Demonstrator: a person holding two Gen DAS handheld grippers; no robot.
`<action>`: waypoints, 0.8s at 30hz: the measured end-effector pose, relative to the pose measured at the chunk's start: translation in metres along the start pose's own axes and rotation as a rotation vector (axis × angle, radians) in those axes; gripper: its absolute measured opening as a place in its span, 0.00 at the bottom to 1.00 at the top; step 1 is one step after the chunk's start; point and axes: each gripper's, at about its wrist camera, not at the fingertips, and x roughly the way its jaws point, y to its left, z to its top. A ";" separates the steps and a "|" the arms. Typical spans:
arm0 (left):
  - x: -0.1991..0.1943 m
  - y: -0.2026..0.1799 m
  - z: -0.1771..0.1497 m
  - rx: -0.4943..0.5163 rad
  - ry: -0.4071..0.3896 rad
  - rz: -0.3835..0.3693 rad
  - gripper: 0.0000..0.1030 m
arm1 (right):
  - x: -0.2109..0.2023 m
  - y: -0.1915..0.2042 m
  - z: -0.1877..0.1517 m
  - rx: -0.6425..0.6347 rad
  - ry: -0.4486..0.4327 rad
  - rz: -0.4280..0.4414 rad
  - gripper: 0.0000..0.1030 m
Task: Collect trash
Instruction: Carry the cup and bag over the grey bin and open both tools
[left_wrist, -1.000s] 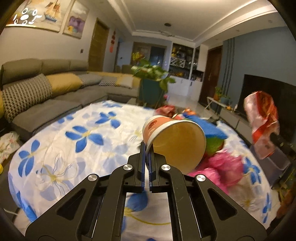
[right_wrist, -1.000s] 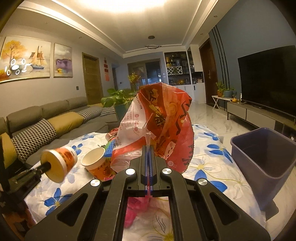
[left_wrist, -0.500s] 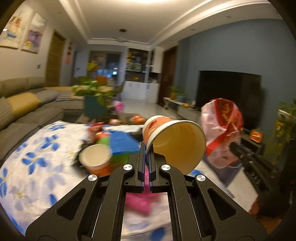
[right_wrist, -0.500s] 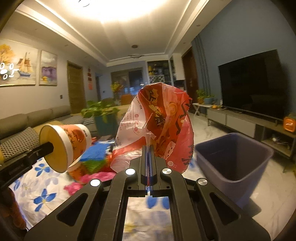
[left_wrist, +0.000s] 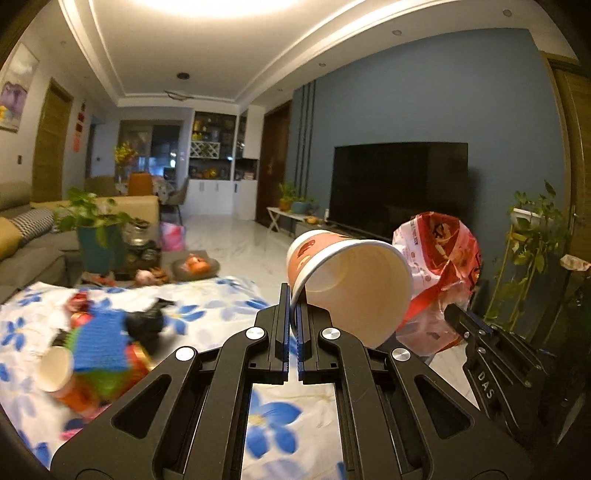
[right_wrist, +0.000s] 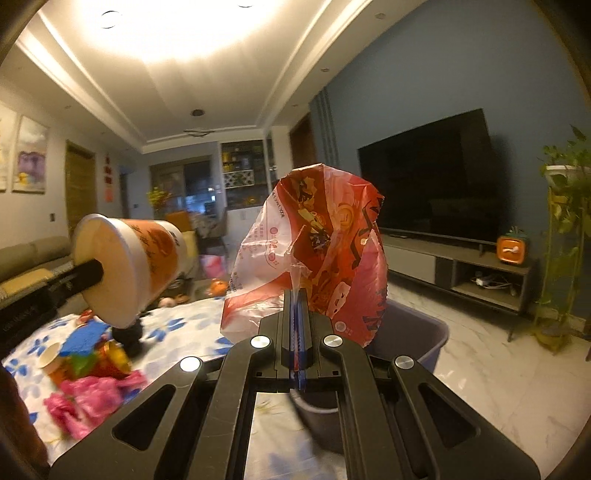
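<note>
The right gripper, clamped on a crinkled red-and-clear plastic bag, was nearer the grey plastic bin at lower centre than the left gripper, pinching an orange-printed paper cup.

A home living room: wall-mounted television, sofa, potted plants, framed pictures

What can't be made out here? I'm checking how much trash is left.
- Right wrist view: inside of the purple plastic bin, hidden by the red printed plastic bag and tongs.
- Left wrist view: the pile on the floral cloth is motion-blurred; the bin is hidden behind the orange paper cup.
</note>
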 end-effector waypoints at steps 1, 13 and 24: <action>0.012 -0.003 -0.002 -0.003 0.009 -0.011 0.02 | 0.003 -0.002 -0.002 0.003 0.003 -0.006 0.02; 0.088 -0.021 -0.026 -0.032 0.093 -0.066 0.02 | 0.040 -0.020 -0.013 0.025 0.059 -0.067 0.02; 0.122 -0.031 -0.032 -0.043 0.112 -0.078 0.02 | 0.078 -0.033 -0.027 0.053 0.127 -0.061 0.02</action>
